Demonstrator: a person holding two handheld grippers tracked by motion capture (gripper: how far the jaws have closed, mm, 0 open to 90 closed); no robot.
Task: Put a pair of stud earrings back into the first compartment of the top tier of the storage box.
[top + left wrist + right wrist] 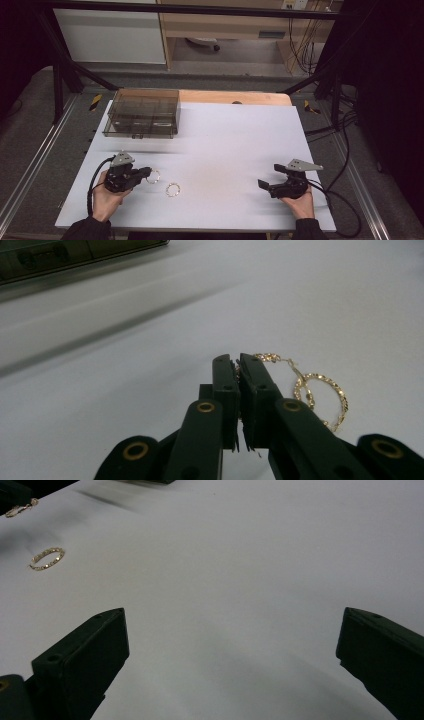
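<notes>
My left gripper (146,173) (238,360) is at the front left of the white table, shut on a thin gold chain bracelet (153,176) (320,392). Its loop hangs out to the right of the jaws, just above or on the table. A second gold bracelet (173,189) (47,558) lies flat on the table, a little to the right of the held one. At the front right, my right gripper (268,175) (232,625) stands open above bare table, with nothing between its jaws. In the right gripper view the held bracelet (20,507) shows far off at the top left.
A smoky clear plastic box (142,112) (50,257) with compartments stands closed at the table's back left. The white table top (230,145) has a wooden strip along its far edge. Black frame bars and cables surround the table.
</notes>
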